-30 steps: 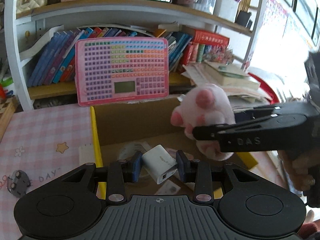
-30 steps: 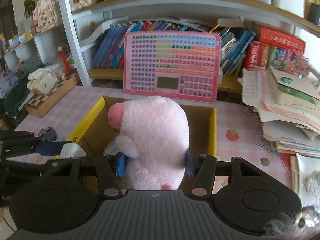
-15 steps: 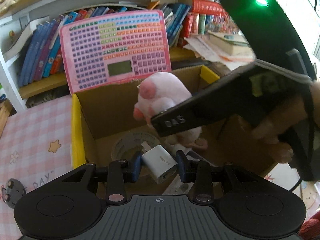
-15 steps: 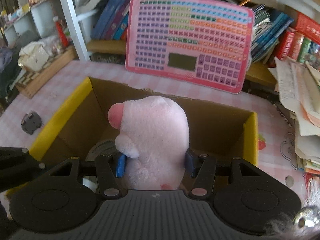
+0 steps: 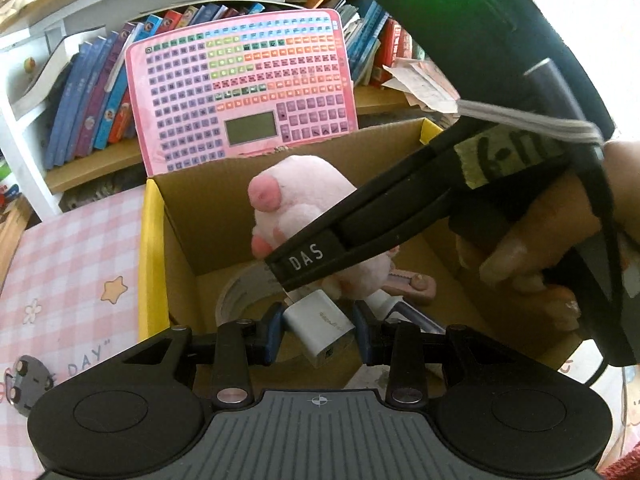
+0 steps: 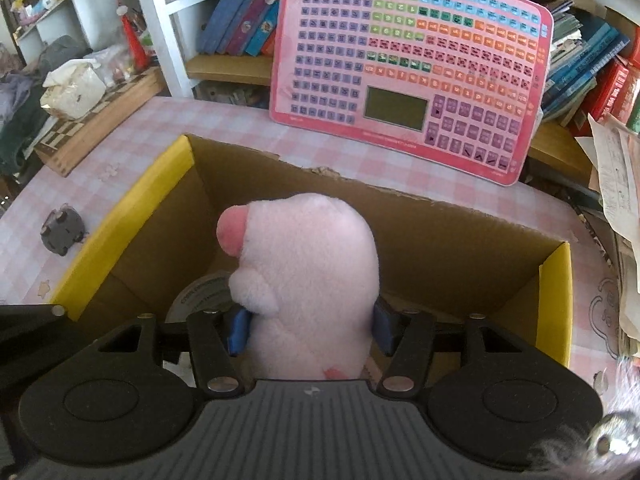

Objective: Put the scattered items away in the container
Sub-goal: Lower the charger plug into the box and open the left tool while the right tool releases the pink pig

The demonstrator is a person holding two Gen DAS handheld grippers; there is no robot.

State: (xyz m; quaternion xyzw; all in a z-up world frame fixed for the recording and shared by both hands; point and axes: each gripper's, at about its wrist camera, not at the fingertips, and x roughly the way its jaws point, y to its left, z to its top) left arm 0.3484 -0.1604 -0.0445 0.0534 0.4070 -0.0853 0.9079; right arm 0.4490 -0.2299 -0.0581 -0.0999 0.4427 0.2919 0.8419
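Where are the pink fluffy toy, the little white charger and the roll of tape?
pink fluffy toy (image 6: pixel 312 272), right wrist view, its body.
white charger (image 5: pixel 318 322), left wrist view, its side.
roll of tape (image 5: pixel 240 292), left wrist view, its rim.

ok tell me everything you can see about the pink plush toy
The pink plush toy is a soft, fuzzy, pale pink plush shaped like a paw, with darker pink pads. It stands upright between the blue pads of the right gripper, whose jaws have just been opening slightly, and sits low inside the cardboard box, above a tape roll on the box floor.
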